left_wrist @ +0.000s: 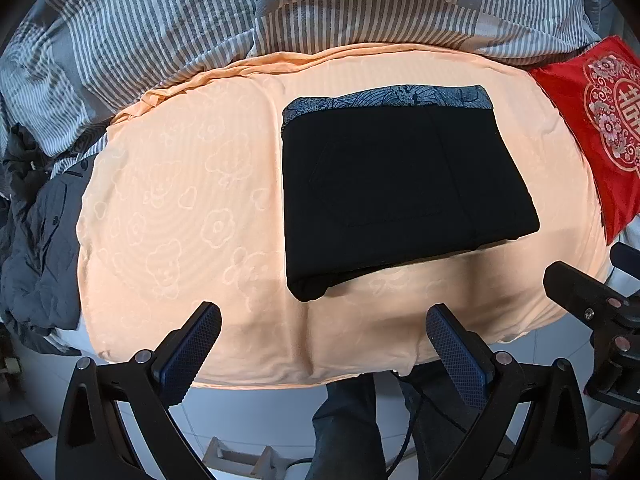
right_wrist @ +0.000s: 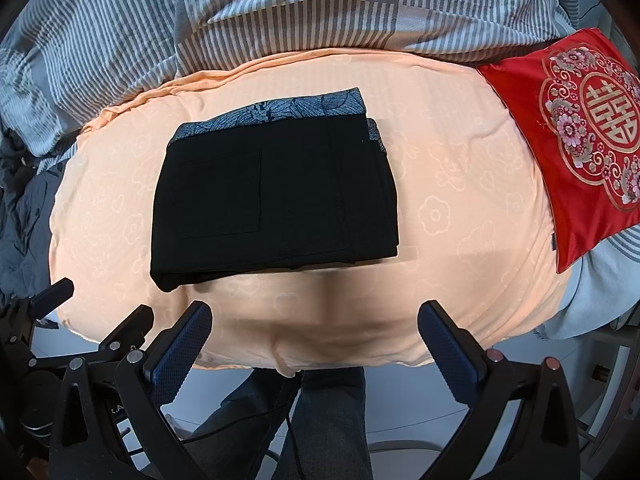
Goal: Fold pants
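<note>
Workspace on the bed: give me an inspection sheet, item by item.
Surface: peach embossed sheet spread over the bed, lightly wrinkled at its far edge.
Job's things: black pants lie folded into a compact rectangle, patterned grey waistband lining showing along the far edge.
Clutter: red embroidered cushion at the right; dark grey garment heaped at the left.
Grippers: left gripper and right gripper both open, held near the sheet's near edge, touching nothing.
Cables: thin black cable hangs below the bed edge.
Surroundings: grey-and-white striped duvet behind; a person's legs in dark trousers on pale floor.
</note>
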Demonstrator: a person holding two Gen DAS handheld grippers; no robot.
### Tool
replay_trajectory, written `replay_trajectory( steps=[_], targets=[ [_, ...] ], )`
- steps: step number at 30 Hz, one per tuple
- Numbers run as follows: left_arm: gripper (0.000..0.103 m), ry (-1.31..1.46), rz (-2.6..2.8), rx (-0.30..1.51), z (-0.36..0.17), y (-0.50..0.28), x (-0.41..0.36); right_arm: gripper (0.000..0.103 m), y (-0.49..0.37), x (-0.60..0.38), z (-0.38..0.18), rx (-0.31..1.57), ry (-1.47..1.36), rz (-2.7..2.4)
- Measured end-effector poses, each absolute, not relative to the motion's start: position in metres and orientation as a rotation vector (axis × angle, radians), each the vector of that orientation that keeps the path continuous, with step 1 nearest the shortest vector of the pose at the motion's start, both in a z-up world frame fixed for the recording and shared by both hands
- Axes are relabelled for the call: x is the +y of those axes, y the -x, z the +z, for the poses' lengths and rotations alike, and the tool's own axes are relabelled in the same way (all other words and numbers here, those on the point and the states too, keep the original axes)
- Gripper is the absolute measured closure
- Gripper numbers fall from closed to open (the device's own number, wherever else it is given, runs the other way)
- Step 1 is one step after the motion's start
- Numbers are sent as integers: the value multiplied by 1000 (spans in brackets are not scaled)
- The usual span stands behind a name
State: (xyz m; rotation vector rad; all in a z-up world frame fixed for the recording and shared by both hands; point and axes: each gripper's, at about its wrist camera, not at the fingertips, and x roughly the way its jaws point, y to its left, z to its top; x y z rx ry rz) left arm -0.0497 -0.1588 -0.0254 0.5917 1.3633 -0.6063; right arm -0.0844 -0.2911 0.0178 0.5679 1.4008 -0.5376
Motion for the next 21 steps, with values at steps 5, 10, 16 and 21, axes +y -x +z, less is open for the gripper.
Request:
replay_trajectory(
  steps=[5,10,16,21],
  targets=[
    [0,-582,-610,1361,-25,49,-159,0,84,-290,18,1400,-569,-538],
    [0,-568,-605,1372,-25,48,-158,0,84,-289,18,1402,-567,-537],
    [0,-551,-604,1383,-26,47,-158,0,81,-291,19,1400,-561,-537],
    [0,-559,-625,1367,-23,50,-160,0,81,-293,20,1400,-558,-536]
  ],
)
